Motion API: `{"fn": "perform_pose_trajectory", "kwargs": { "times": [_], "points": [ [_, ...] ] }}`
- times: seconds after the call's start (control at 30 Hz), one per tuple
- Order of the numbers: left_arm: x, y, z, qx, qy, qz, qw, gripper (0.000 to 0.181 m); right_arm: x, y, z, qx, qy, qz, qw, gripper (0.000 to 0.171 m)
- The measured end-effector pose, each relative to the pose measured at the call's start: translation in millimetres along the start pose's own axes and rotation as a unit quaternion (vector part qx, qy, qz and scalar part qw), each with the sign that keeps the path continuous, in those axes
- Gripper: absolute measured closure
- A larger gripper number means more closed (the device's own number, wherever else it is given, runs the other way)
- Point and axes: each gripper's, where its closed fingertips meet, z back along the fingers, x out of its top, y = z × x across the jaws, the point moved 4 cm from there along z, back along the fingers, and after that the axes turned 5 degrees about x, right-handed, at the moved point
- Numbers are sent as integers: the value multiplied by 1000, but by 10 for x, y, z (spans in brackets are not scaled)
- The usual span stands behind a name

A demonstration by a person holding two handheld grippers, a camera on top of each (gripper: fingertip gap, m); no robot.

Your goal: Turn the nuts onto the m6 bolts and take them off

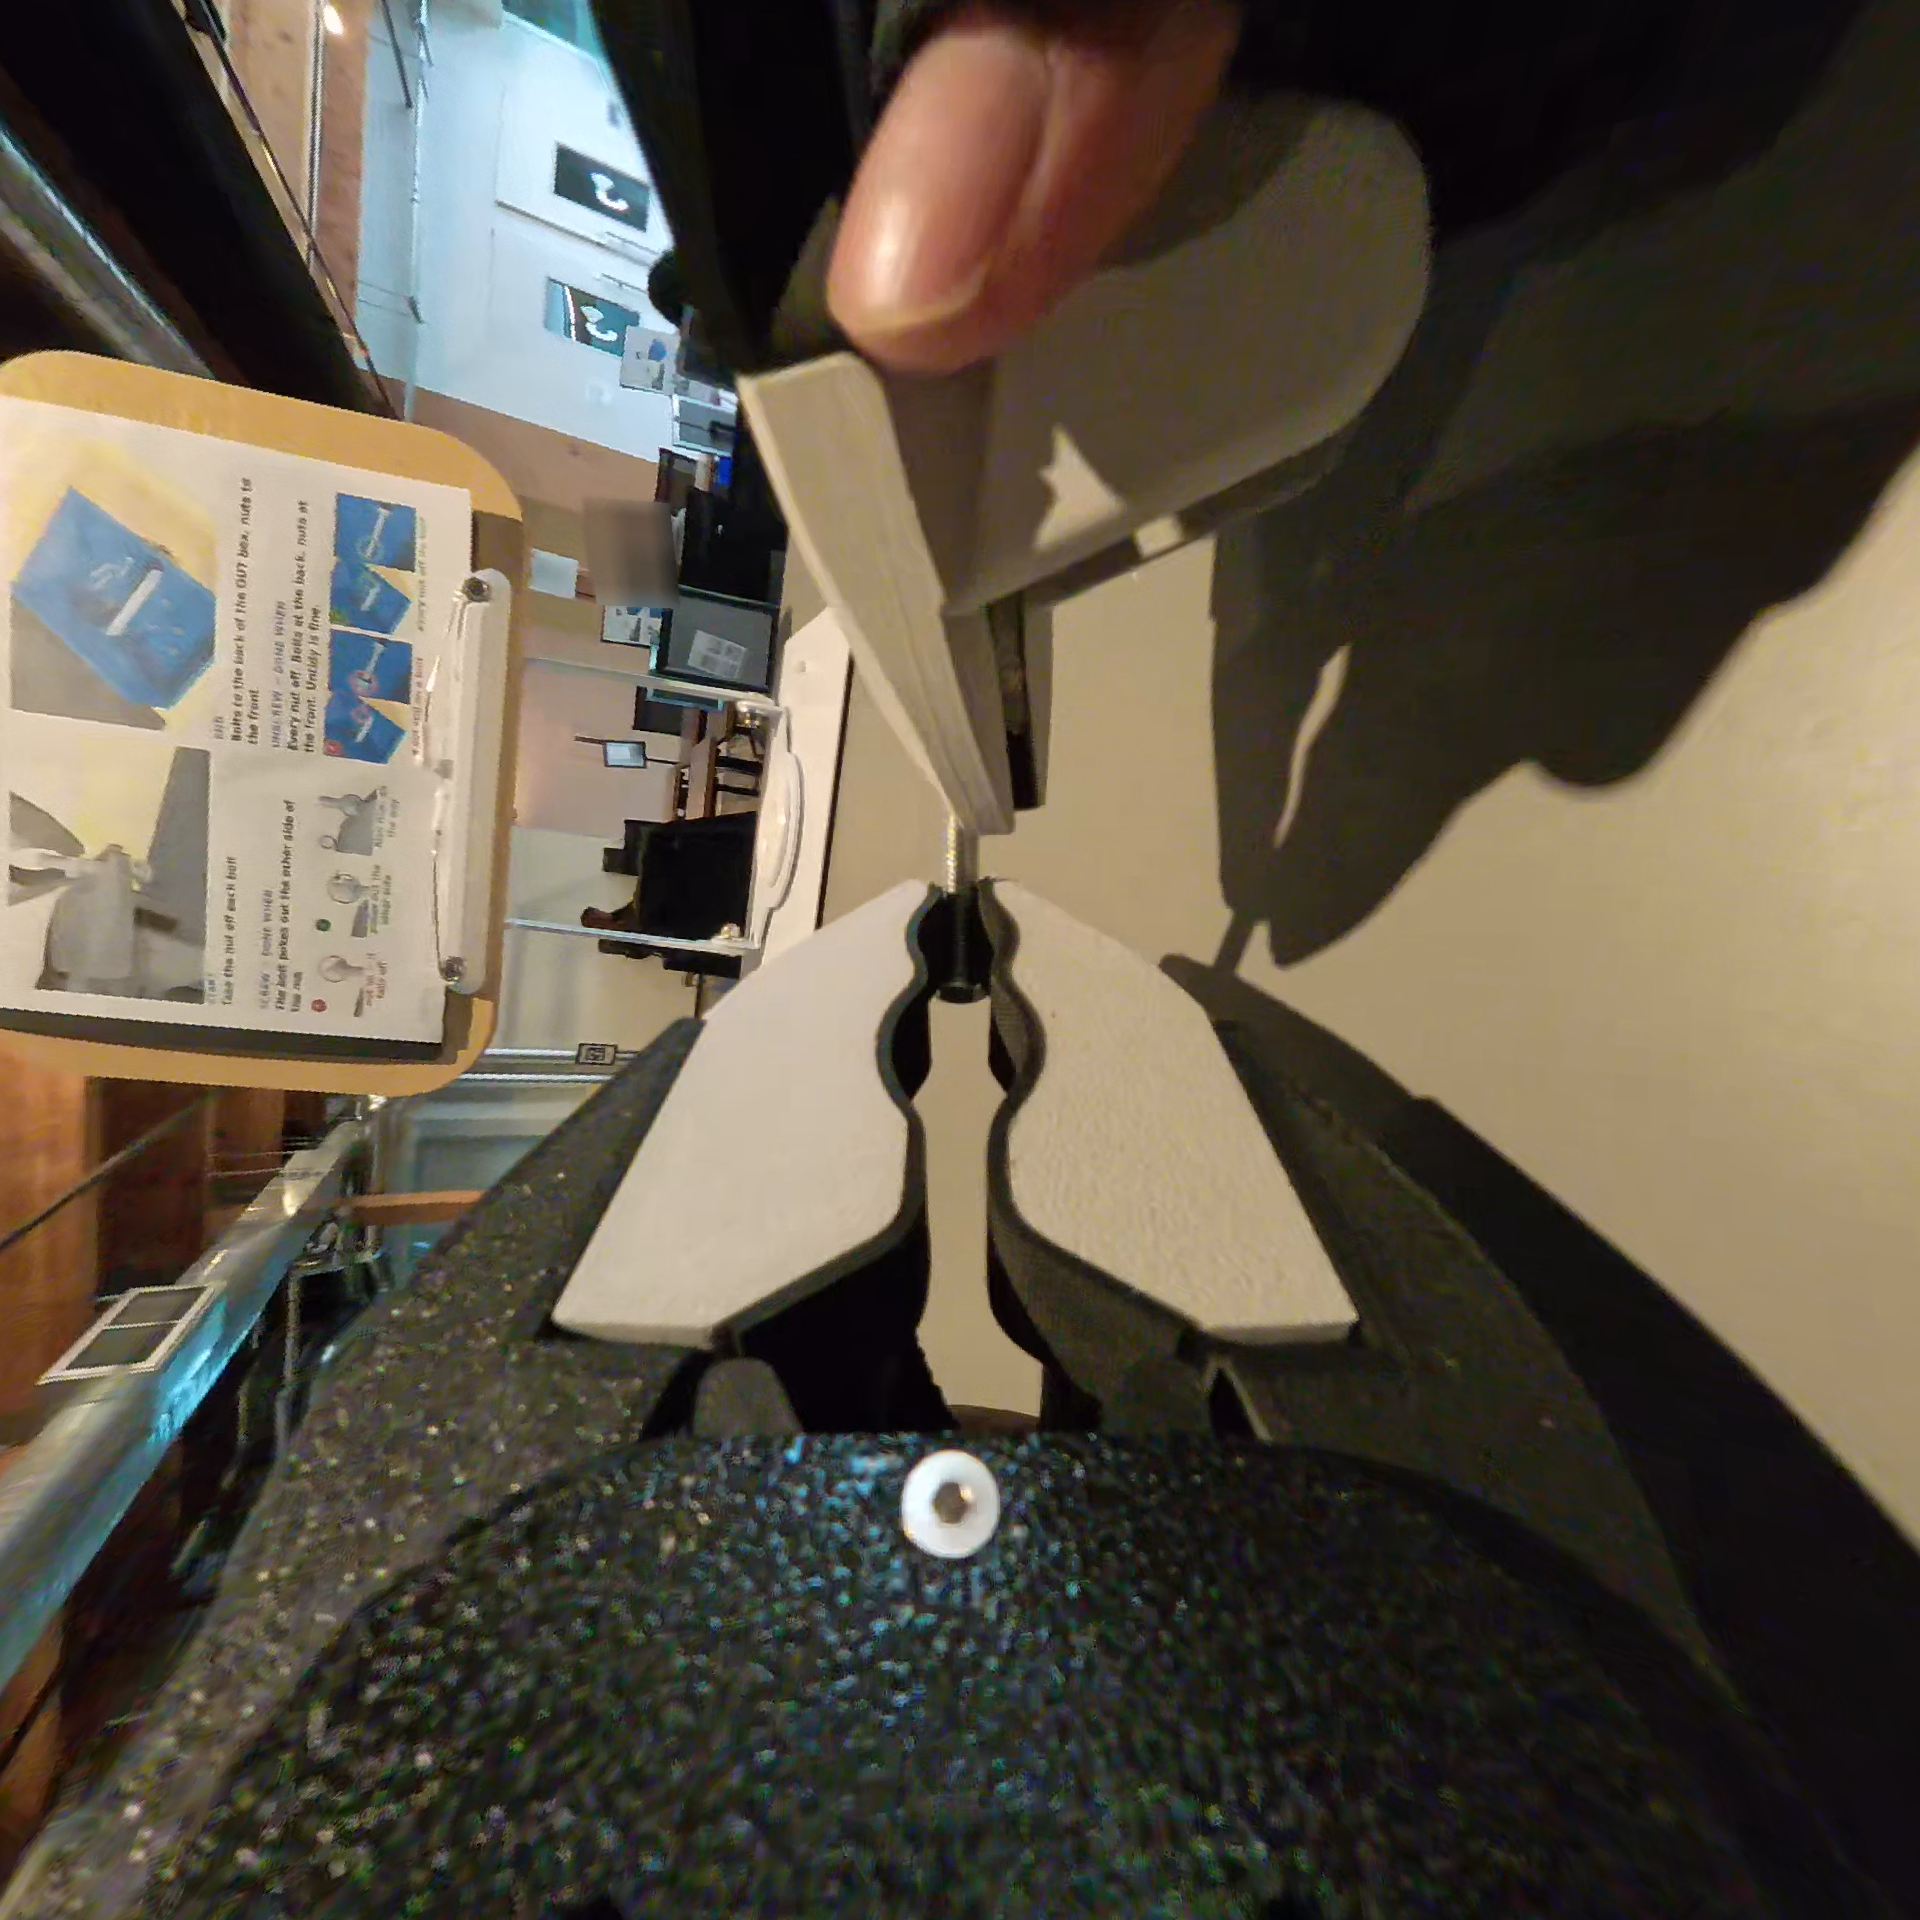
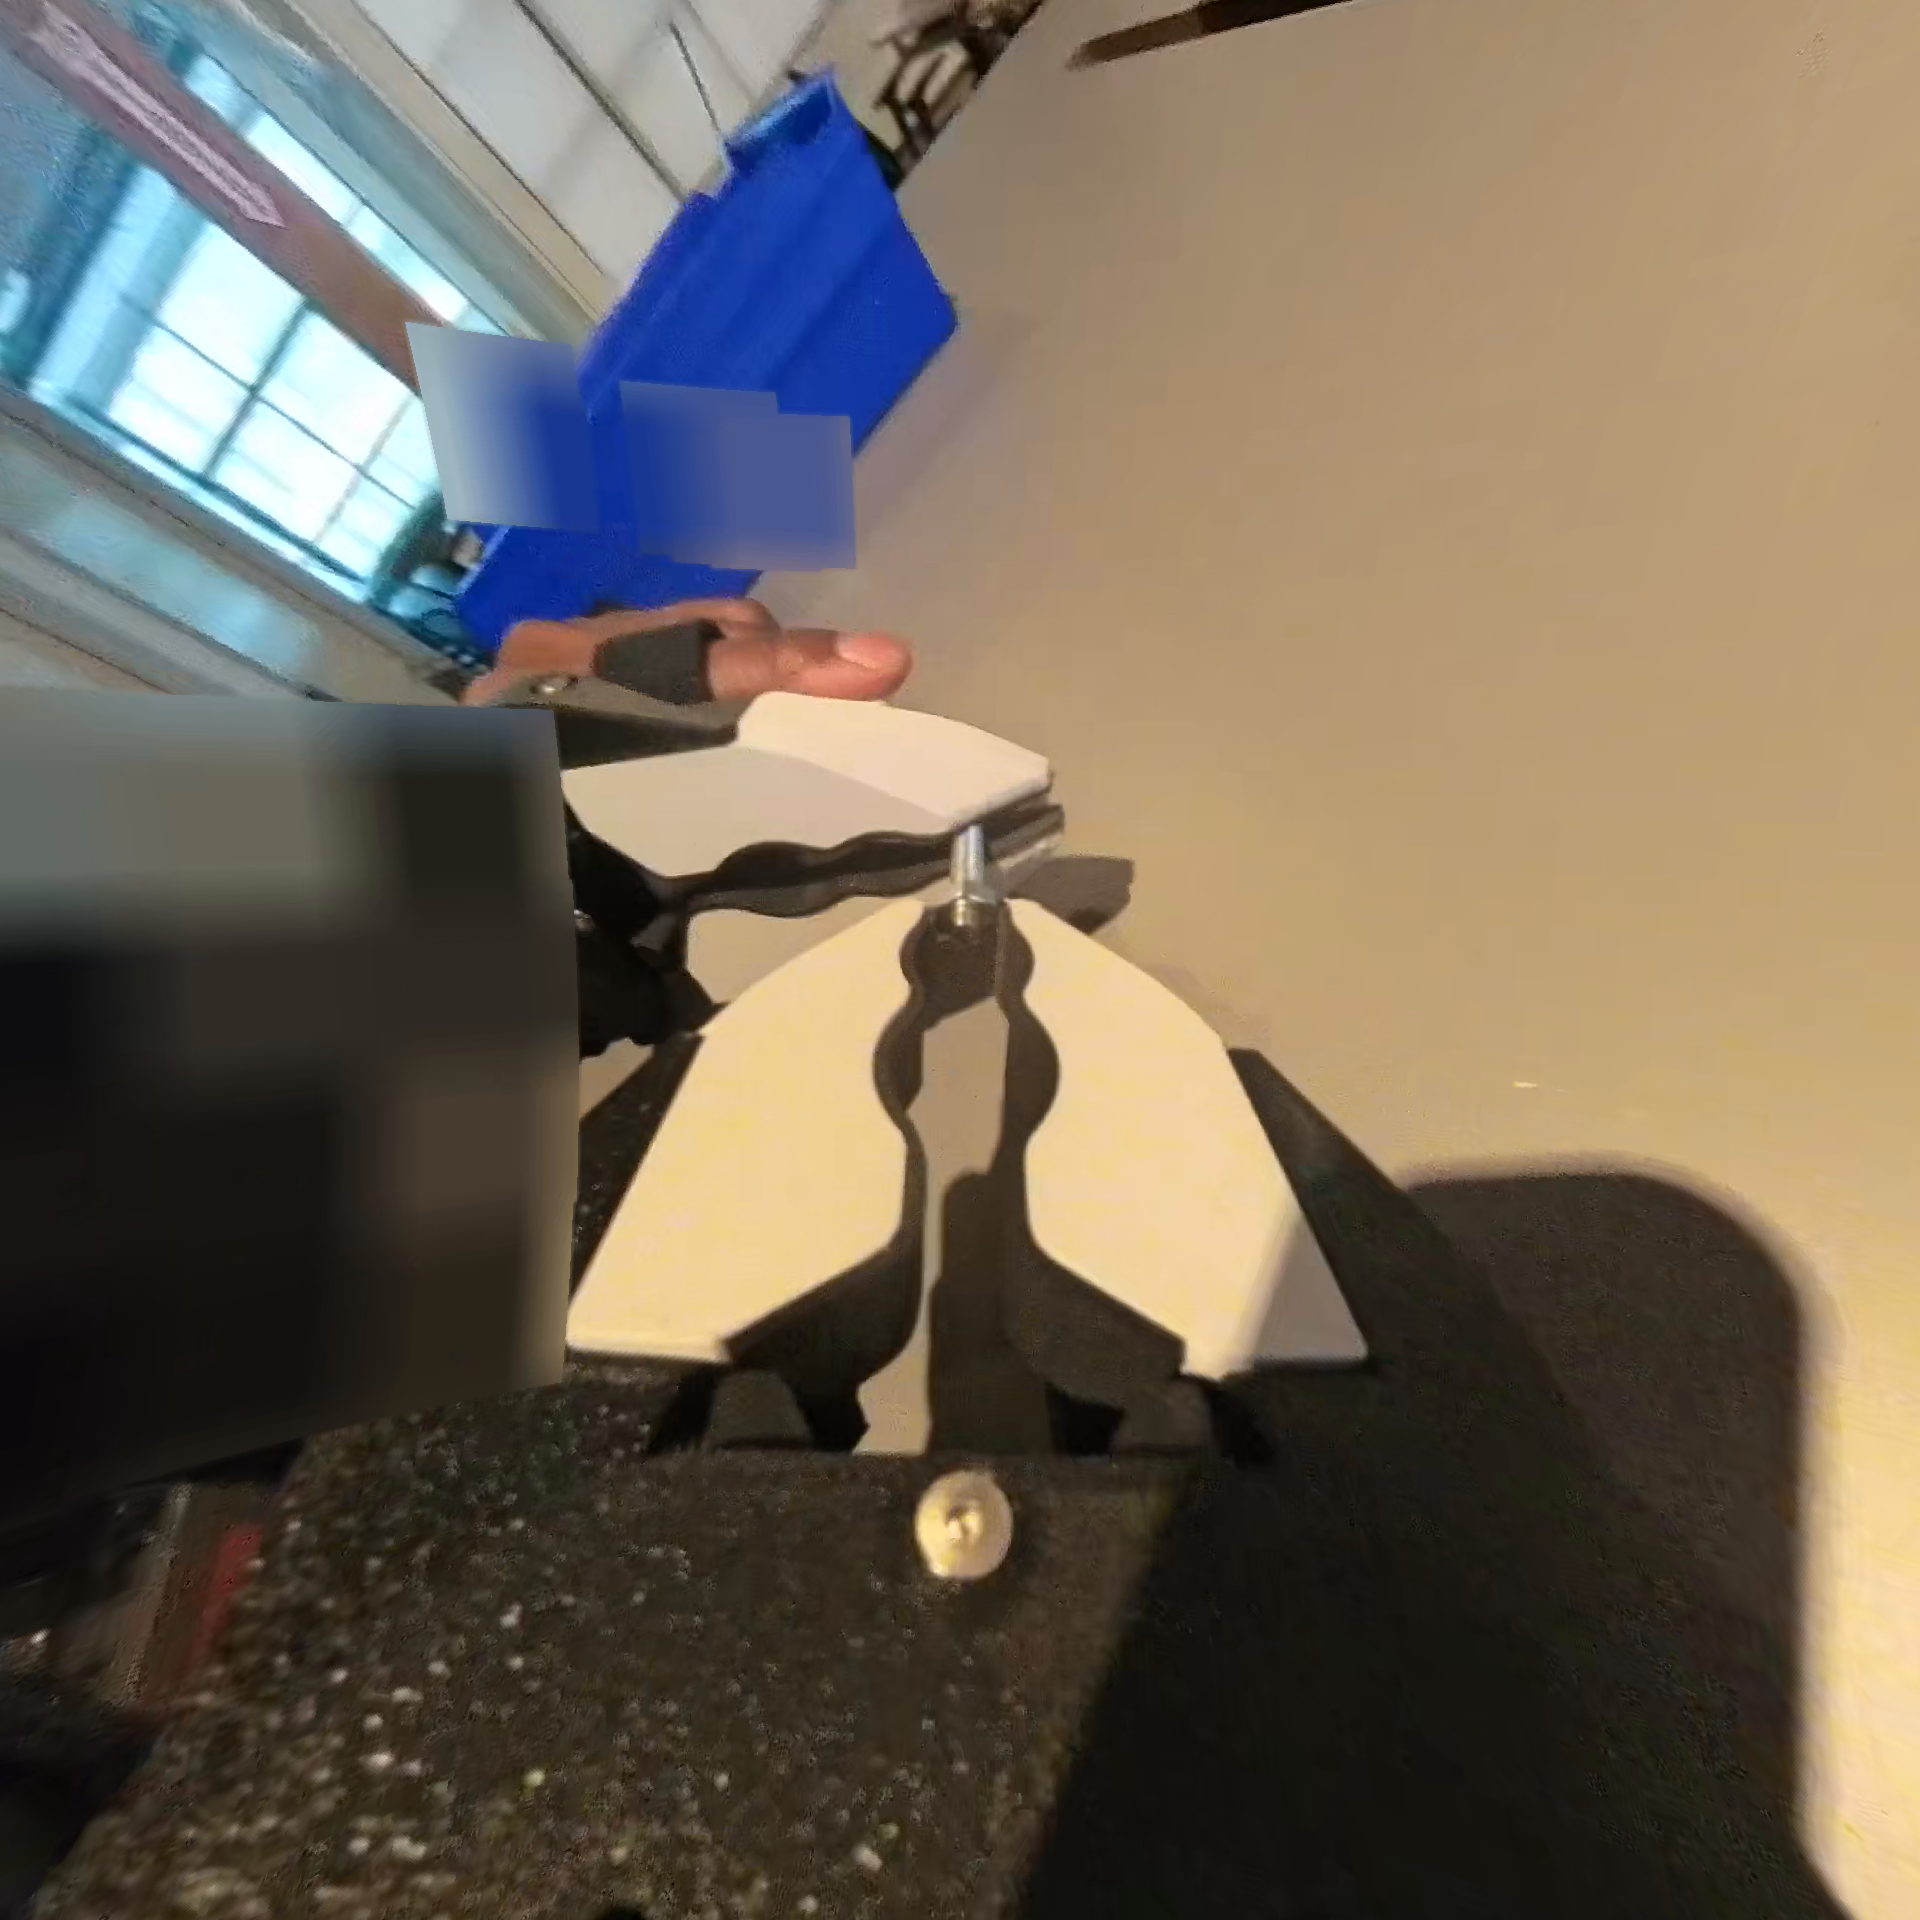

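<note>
A silver M6 bolt (image 1: 960,850) spans the short gap between my two grippers, held above the beige table. In the left wrist view my left gripper (image 1: 956,914) is shut on a black cylindrical piece, seemingly the nut (image 1: 956,951), on the bolt's near end. My right gripper (image 1: 997,795) comes in from above and is shut on the bolt's far end. In the right wrist view my right gripper (image 2: 961,930) is shut on the bolt (image 2: 971,878). The left gripper (image 2: 1013,821) crosses in front, clamped on the other end. The nut is hidden in this view.
A wooden clipboard with an instruction sheet (image 1: 239,717) stands at the left. A blue bin (image 2: 769,301) sits at the table's far side. The beige table (image 2: 1455,520) lies under both grippers. A person's thumb (image 1: 935,208) rests on the right gripper.
</note>
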Motion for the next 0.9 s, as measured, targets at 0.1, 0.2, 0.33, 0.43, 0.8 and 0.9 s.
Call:
{"fn": "perform_pose_trajectory", "kwargs": {
  "times": [0.1,0.2,0.33,0.43,0.8,0.9],
  "points": [
    [22,18,0,-1,-5,20,1000,176,34,18,42,-6,15,68,998,145],
    [11,-4,-2,-16,-9,41,999,176,59,-19,102,-81,42,198,976,128],
    [6,-4,5,-30,-15,63,997,175,11,13,112,-150,98,366,913,132],
    [16,-20,11,-35,-18,61,997,175,-15,27,76,-171,113,408,890,138],
    [-11,-36,-8,-13,7,4,1000,176,0,6,-23,-89,39,107,989,161],
    [14,-10,-3,-13,-3,31,999,176,23,0,12,7,-17,-11,1000,161]
  ]
}}
